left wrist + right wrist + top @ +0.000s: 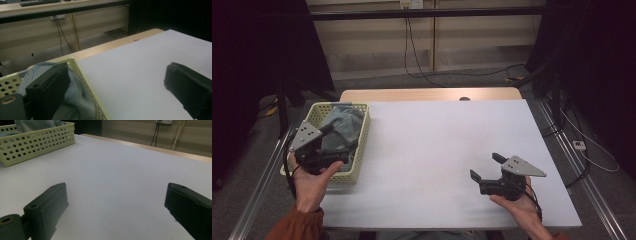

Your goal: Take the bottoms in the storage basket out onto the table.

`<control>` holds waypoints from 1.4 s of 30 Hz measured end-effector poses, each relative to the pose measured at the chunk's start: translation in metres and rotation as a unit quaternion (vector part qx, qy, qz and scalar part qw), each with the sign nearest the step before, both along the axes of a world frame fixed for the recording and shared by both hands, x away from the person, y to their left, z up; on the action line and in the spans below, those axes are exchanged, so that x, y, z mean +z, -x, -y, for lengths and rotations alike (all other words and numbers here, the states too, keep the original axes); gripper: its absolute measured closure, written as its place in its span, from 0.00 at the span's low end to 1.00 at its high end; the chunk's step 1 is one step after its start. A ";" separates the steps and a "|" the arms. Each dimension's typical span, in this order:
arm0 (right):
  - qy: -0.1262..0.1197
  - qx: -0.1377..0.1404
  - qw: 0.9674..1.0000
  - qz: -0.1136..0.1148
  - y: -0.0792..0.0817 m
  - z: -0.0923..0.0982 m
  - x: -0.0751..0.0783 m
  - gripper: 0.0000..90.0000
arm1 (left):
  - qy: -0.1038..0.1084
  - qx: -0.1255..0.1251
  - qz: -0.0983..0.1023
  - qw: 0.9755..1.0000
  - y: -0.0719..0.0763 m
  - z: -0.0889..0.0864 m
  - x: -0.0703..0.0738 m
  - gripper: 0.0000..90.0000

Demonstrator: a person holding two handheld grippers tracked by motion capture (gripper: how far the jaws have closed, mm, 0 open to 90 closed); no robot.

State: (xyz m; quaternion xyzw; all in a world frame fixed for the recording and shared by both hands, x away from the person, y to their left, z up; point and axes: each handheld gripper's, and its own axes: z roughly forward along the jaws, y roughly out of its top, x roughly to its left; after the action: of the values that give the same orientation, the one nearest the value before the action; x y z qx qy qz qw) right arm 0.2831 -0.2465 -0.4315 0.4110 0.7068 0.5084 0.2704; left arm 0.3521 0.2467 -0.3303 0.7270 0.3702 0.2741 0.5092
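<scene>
At the left of the high view a pale yellow-green basket (pixel 358 150) sits on the white worktop (pixel 437 150), and a grey-blue cloth (pixel 343 125) lies bundled inside it, heaped up to about the rim. The left claw (pixel 332 135) hangs at the basket's near end, its jaws spread wide. In the left gripper view one jaw stands over the cloth (pixel 75 97) at lower left, while the other is out over bare worktop at the right edge, so the claw straddles the basket's perforated wall (pixel 87 85). Nothing is pinched between them; I can't tell whether the inner jaw rests on the fabric or sits just above it.

The right claw (pixel 486 167) waits at the lower right of the high view, well apart from the basket, jaws released and holding nothing — from its own camera the basket (pixel 37 142) sits far off at upper left with the cloth (pixel 35 124) peeking over the rim.

By my reading, the job is barely begun: the cloth is all inside the basket and ungripped. Closing on it, lifting it out and bringing it onto the open white surface all appear to be left.
</scene>
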 end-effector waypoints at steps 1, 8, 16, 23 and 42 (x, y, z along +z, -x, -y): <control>0.000 0.000 1.000 0.000 0.000 0.000 0.000 0.05 | 0.000 0.000 0.000 1.000 0.000 0.000 0.000 0.07; -0.001 0.001 1.000 0.001 0.000 0.000 0.000 0.05 | -0.002 0.004 -0.020 1.000 -0.013 -0.005 -0.001 0.07; -0.002 0.001 1.000 0.000 0.000 0.000 0.000 0.05 | -0.014 0.022 -0.029 0.999 -0.026 -0.010 -0.002 0.07; -0.001 0.001 1.000 -0.002 0.000 0.000 0.000 0.05 | -0.017 0.033 -0.043 0.998 -0.038 -0.015 -0.003 0.06; -0.002 0.002 1.000 -0.004 -0.001 0.000 0.000 0.05 | -0.048 0.079 -0.101 0.991 -0.079 -0.028 -0.022 0.07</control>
State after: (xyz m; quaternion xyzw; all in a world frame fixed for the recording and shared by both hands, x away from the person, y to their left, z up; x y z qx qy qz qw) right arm 0.2836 -0.2462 -0.4319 0.4122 0.7077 0.5087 0.2654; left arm 0.4311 0.2749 -0.3525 0.7431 0.4622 0.2564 0.4104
